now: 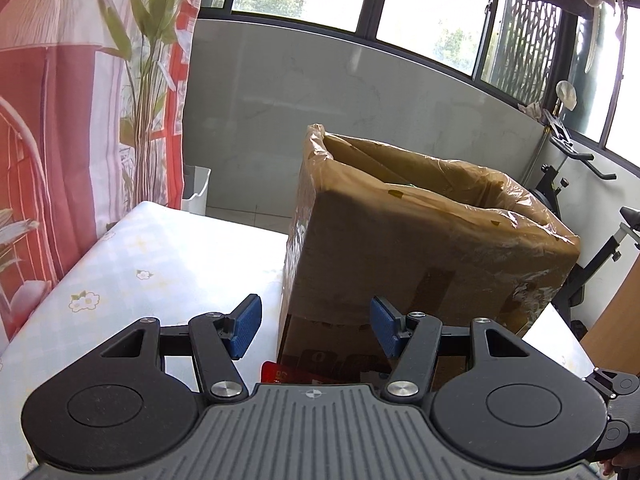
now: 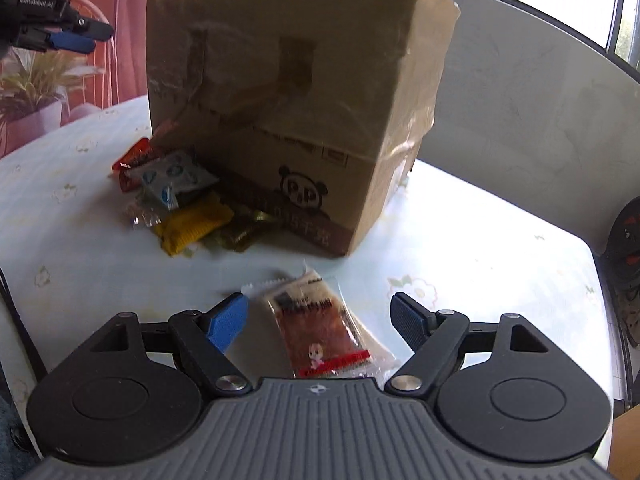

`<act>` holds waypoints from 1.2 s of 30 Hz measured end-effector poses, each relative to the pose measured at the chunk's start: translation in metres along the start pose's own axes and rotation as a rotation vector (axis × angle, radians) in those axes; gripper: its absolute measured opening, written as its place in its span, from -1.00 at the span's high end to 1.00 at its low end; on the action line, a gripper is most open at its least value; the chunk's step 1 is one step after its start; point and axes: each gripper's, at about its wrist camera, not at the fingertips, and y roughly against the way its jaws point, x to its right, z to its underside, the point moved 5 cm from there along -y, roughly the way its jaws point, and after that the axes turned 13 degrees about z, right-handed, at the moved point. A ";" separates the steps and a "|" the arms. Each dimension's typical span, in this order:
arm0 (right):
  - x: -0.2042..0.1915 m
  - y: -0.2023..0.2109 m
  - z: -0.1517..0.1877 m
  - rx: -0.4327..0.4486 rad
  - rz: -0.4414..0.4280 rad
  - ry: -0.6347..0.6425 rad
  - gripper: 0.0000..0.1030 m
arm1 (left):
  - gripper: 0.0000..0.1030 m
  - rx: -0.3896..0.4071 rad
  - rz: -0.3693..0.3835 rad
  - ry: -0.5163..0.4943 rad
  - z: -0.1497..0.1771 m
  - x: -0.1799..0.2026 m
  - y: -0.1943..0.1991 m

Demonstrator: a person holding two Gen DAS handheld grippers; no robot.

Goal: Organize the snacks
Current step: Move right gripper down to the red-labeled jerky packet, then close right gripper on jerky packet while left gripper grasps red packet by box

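Note:
A tall cardboard box (image 2: 288,92) lined with a plastic bag stands on the table; its open top (image 1: 432,184) shows in the left wrist view. My right gripper (image 2: 320,322) is open low over a clear snack packet (image 2: 320,328) with a brown and red label, which lies between the blue pads untouched. A heap of snacks leans against the box's base: a red packet (image 2: 134,158), a white-and-blue one (image 2: 172,178), a yellow one (image 2: 194,226). My left gripper (image 1: 316,328) is open and empty in front of the box, above a red packet (image 1: 276,374); it also shows at top left (image 2: 72,42).
The table (image 1: 132,264) has a pale flowered cloth. A red printed curtain (image 1: 60,120) hangs on the left. A low grey wall under windows (image 1: 320,76) runs behind. An exercise bike (image 1: 576,216) stands to the right of the box.

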 end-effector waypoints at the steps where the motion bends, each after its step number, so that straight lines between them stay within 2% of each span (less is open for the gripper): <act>1: 0.001 -0.002 0.005 -0.010 0.006 -0.004 -0.56 | -0.21 -0.003 -0.001 0.004 0.001 -0.001 0.000; 3: 0.004 -0.002 0.006 -0.014 0.001 -0.029 -0.48 | -0.21 -0.007 -0.003 0.008 0.002 -0.002 0.000; 7: 0.001 -0.001 0.008 -0.016 -0.016 -0.020 -0.47 | -0.21 -0.022 -0.006 0.016 0.006 -0.002 -0.003; 11: 0.000 -0.010 0.011 -0.041 -0.015 -0.039 -0.13 | -0.21 -0.030 -0.003 0.017 0.010 -0.002 -0.005; 12: 0.000 -0.011 0.012 -0.043 -0.014 -0.048 -0.10 | -0.21 -0.033 -0.003 0.015 0.011 -0.002 -0.006; 18: -0.004 -0.011 0.013 -0.038 0.023 -0.076 -0.09 | -0.21 -0.056 -0.006 0.034 0.017 -0.007 -0.010; 24: -0.001 -0.016 0.009 -0.043 0.014 -0.128 -0.12 | -0.21 -0.067 -0.010 0.033 0.020 -0.007 -0.010; 32: -0.011 -0.020 0.004 -0.042 0.021 -0.098 -0.12 | -0.21 -0.074 -0.025 0.047 0.023 -0.011 -0.012; 36: -0.012 -0.020 0.004 -0.048 0.034 -0.110 -0.02 | -0.21 -0.079 -0.040 0.056 0.025 -0.015 -0.013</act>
